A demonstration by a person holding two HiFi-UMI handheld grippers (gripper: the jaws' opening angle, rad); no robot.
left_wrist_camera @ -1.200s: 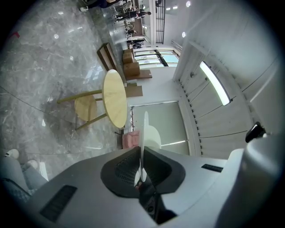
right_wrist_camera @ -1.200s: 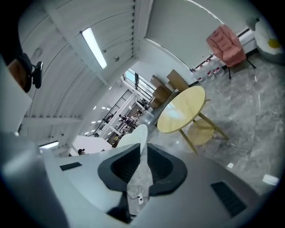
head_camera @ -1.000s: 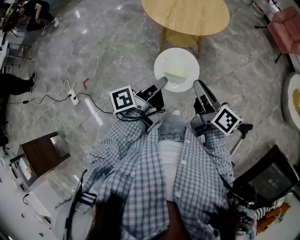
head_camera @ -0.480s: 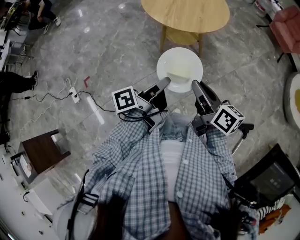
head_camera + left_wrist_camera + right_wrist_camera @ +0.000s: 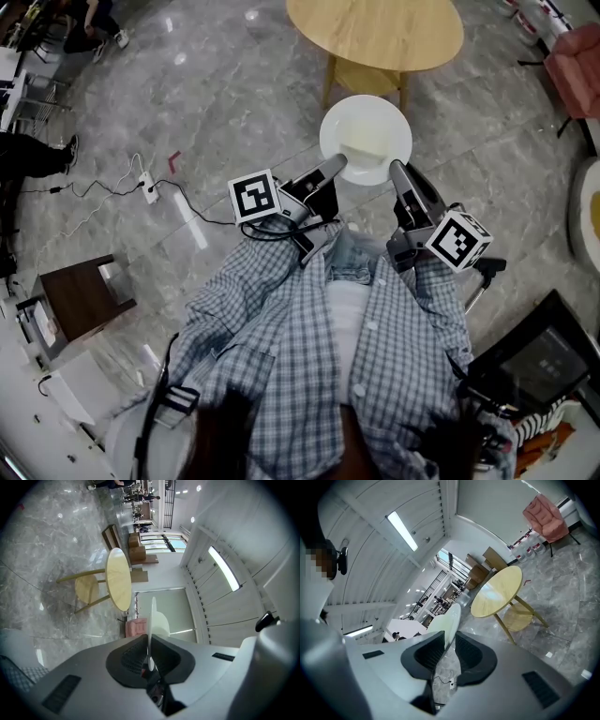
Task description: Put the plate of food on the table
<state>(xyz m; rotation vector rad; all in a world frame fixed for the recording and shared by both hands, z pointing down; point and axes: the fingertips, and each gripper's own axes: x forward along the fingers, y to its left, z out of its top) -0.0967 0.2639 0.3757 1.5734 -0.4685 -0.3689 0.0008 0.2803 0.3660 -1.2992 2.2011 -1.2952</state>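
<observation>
Plate (image 5: 366, 141) is in the air over the marble floor (image 5: 216, 103), carried between two hand-held tools. Left gripper (image 5: 336, 167) has the near-left rim and right gripper (image 5: 398, 173) the near-right rim. In the left gripper view the rim runs edge-on into the dark fingers (image 5: 127, 658), which are closed tight on it. In the right gripper view the fingers (image 5: 424, 654) stand a little further apart, with the rim wedged between them, and I read that as a grip too. The plate extends forward from both sets of fingertips and looks roughly level. It is round, so it has no long axis to line up. On it lies something pale and flat, low against the white, and I cannot tell what food it is. The round wooden worktop (image 5: 375, 33) lies straight ahead of the fingers, its near edge just beyond the plate's far rim as seen from above, with a lower shelf under it. Both hands are about equally near, so neither leads. My judgement is that the coming move is a forward carry, which must bring the plate above the worktop's surface before it is lowered. The height gap cannot be read from here.
</observation>
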